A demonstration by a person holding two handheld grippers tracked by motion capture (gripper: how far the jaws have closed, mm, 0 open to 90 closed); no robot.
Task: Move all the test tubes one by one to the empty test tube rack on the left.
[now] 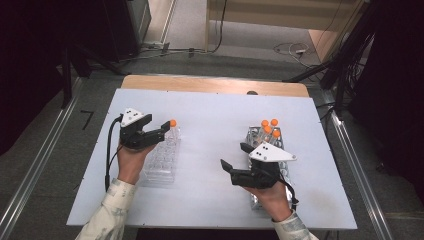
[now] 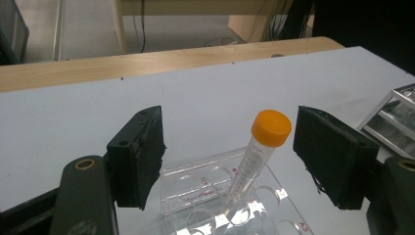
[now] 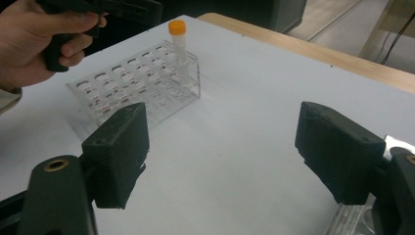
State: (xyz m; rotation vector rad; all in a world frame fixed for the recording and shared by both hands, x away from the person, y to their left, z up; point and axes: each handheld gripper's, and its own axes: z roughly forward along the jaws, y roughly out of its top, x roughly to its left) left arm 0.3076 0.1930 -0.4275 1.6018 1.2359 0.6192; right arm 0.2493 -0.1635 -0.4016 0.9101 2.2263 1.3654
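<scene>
**High view: tube seated, both grippers apart**

Left gripper [image 2: 227, 156] stands with jaws spread either side of the orange-capped tube [image 2: 254, 154], pads clear of it. The tube leans in a far corner hole of the clear rack [image 1: 162, 157]. Right gripper [image 1: 235, 156] gapes, holding nothing, above the metal rack [image 1: 270, 137].

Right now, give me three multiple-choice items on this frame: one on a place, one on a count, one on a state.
1. Where does the tube stand?
A. clear rack
B. metal rack
C. bare table

2. How many orange caps show at the metal rack?
A. one
B. four
C. seven

3. How do the left gripper's jaws stand?
A. shut on the tube
B. open, tube between them
C. shut on nothing

Key: 1 A, the tube sits in a hole of the clear rack. 2 B, four caps cluster at its far end. 3 B, both pads stand off the cap.
</scene>
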